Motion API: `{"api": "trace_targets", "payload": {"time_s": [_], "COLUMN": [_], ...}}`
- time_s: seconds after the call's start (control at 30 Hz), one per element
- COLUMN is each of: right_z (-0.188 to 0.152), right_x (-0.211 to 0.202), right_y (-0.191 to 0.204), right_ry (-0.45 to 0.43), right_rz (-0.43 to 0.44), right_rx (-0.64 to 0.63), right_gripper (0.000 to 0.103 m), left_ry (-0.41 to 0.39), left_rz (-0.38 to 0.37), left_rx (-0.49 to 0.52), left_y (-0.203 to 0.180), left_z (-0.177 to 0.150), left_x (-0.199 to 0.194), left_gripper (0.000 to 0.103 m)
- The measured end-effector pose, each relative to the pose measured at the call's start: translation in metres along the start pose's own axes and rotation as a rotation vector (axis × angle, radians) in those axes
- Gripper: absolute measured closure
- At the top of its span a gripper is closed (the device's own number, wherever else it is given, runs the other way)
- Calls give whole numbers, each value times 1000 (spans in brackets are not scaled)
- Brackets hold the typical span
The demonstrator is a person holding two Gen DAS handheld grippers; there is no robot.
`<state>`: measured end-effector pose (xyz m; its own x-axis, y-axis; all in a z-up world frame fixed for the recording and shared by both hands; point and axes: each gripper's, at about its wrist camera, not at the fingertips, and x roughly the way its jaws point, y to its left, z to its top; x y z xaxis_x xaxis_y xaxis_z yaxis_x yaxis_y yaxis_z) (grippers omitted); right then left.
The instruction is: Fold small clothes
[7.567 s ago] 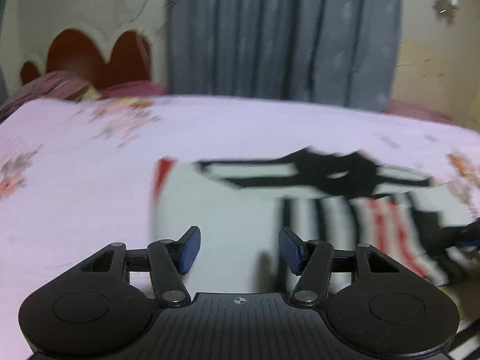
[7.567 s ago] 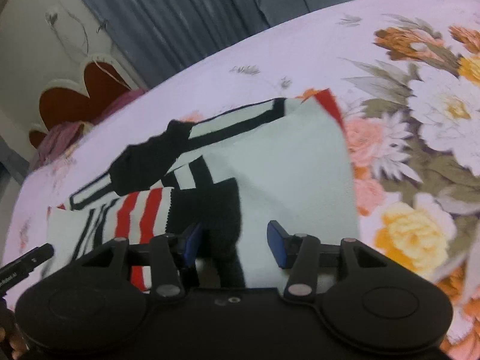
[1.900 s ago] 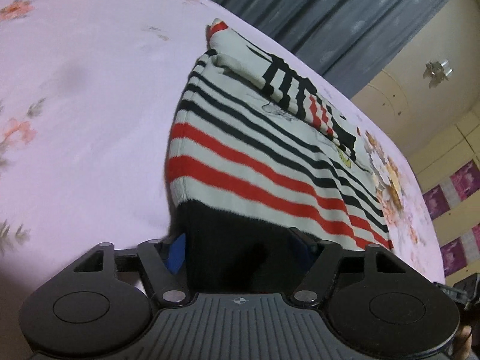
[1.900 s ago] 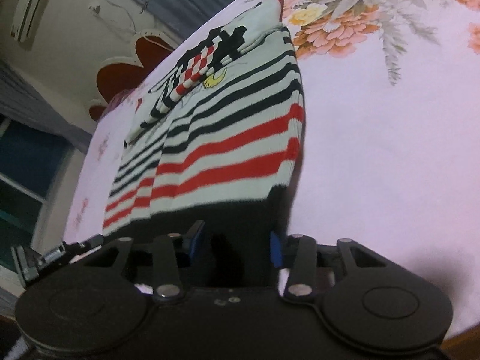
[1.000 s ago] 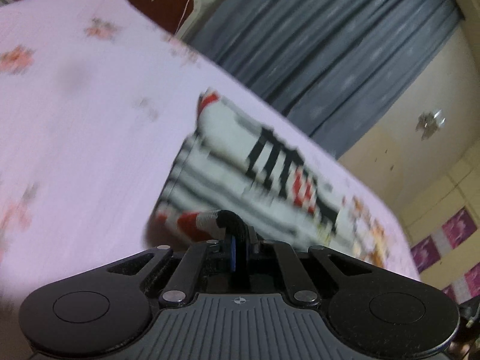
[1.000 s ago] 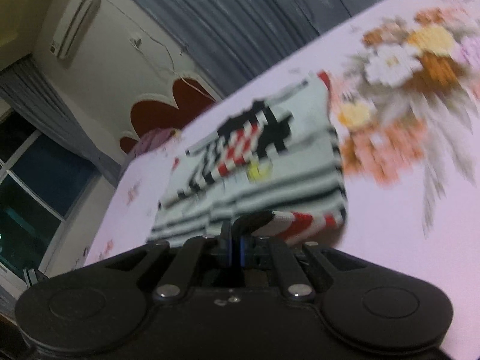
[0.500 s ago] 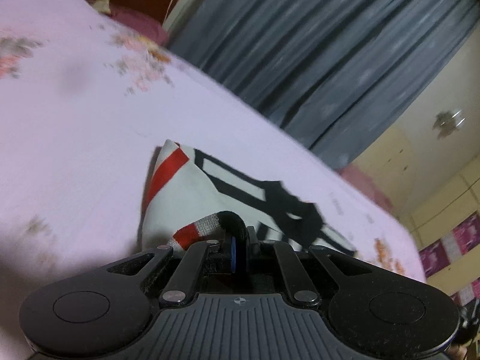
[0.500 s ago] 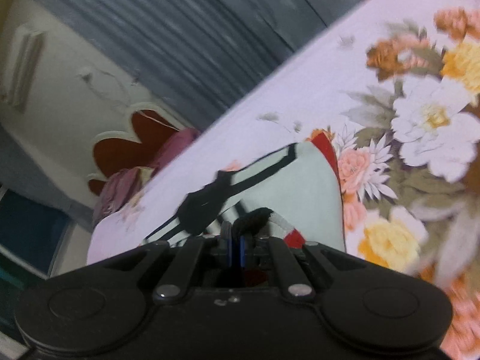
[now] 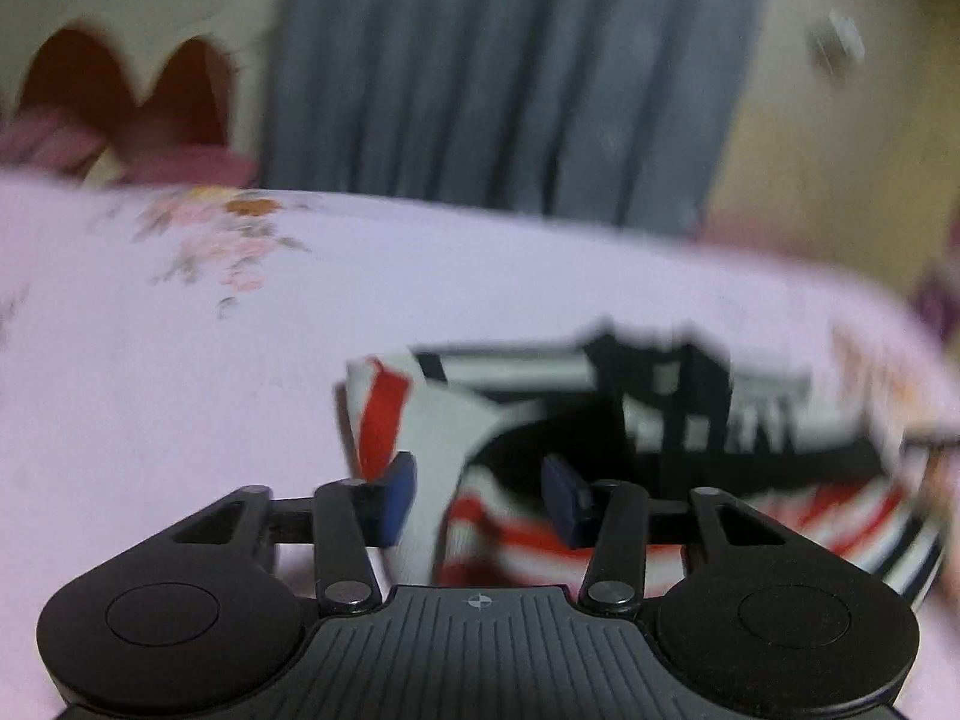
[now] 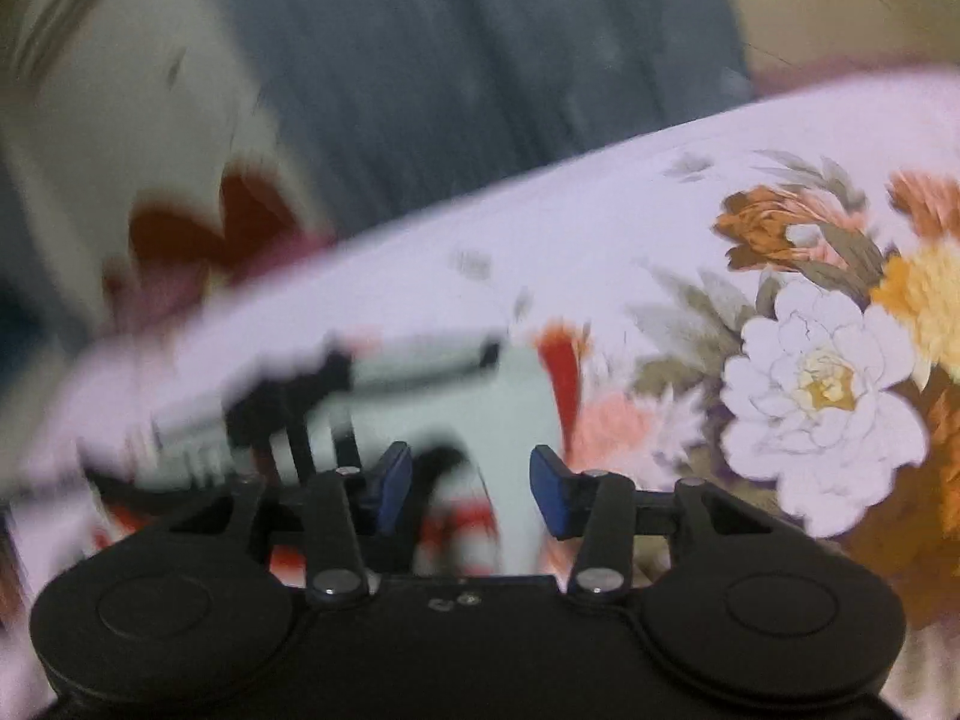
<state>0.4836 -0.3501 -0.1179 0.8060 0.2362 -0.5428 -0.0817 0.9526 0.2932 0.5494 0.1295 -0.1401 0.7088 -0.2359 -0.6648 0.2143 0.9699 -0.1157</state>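
Note:
A small white sweater with black and red stripes [image 9: 660, 438] lies folded on the pink floral bedsheet [image 9: 180, 372]. My left gripper [image 9: 480, 498] is open just above its near left edge, with nothing between the blue pads [image 9: 399, 498]. In the right wrist view the same sweater [image 10: 510, 402] lies under my right gripper [image 10: 471, 492], which is also open and empty over the sweater's near right part. Both views are blurred by motion.
Grey curtains [image 9: 498, 72] hang behind the bed. A red-brown scalloped headboard [image 9: 120, 84] and pink pillows [image 9: 54, 144] are at the far left. Large printed flowers [image 10: 828, 396] cover the sheet to the sweater's right.
Both grippers were shut on the sweater's black hem and carried it over toward the far end. Now both have opened and let the hem go onto the sweater.

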Motion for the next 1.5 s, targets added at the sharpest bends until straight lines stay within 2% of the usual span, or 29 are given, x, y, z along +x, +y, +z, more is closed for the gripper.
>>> {"api": "trace_targets", "payload": {"time_s": [0.07,0.17,0.2,0.27,0.33,0.4,0.47,0.63,0.67,0.7,0.73,0.77,0.8,0.83,0.97,1.03,1.1,1.17,1.2,1.27,1.3,1.33,1.37,1.4,1.5], "right_z": [-6,2,8,30,41,41,35,31,30,28,28,27,27,28,28,26,25,20,18,18,22,26,27,27,31], "right_x": [11,42,51,66,67,57,49,68,70,73,77,78,79,77,63,62,66,73,78,82,85,85,86,86,79], "right_y": [15,37,39,24,11,12,17,20,22,26,28,31,37,41,47,52,56,60,62,62,57,53,51,52,61], "right_ry": [52,76,60,18,-14,-29,-19,57,63,66,69,67,62,54,21,43,72,105,115,94,83,72,67,59,6], "right_rz": [-19,-66,-77,-85,-58,-33,-8,8,14,2,-13,-24,-30,-26,5,21,25,-15,-30,-75,-100,-111,-116,-132,-144], "right_rx": [-127,-291,-294,-123,15,2,-46,-63,-69,-84,-110,-138,-172,-199,-247,-300,-335,-396,-425,-433,-385,-334,-305,-312,-334], "right_gripper": [60,63,63,67,67,67,62,60,61,61,63,65,65,65,41,41,44,48,51,75,80,83,90,98,99], "left_ry": [21,41,41,4,-1,-11,7,85,94,94,93,106,105,101,79,61,38,51,54,62,75,86,95,112,20], "left_rz": [34,64,88,30,28,27,15,-14,2,12,9,-12,-13,-12,-21,-6,11,24,25,29,34,31,25,-12,16], "left_rx": [110,191,172,37,0,30,52,64,90,110,121,119,116,117,82,72,62,44,42,42,52,73,101,114,135], "left_y": [-14,-30,-29,-18,-15,-18,-16,-22,-27,-31,-34,-34,-35,-34,-27,-26,-25,-22,-21,-22,-23,-26,-29,-30,-35], "left_z": [3,17,25,37,43,42,39,34,33,32,32,32,31,31,27,26,26,25,25,26,27,28,29,32,38], "left_x": [14,42,52,58,62,60,64,85,89,90,90,91,91,90,87,82,77,79,80,84,87,89,90,92,76], "left_gripper": [57,57,57,57,57,57,57,57,57,59,79,87,87,87,87,87,87,76,66,65,65,67,77,99,99]}}
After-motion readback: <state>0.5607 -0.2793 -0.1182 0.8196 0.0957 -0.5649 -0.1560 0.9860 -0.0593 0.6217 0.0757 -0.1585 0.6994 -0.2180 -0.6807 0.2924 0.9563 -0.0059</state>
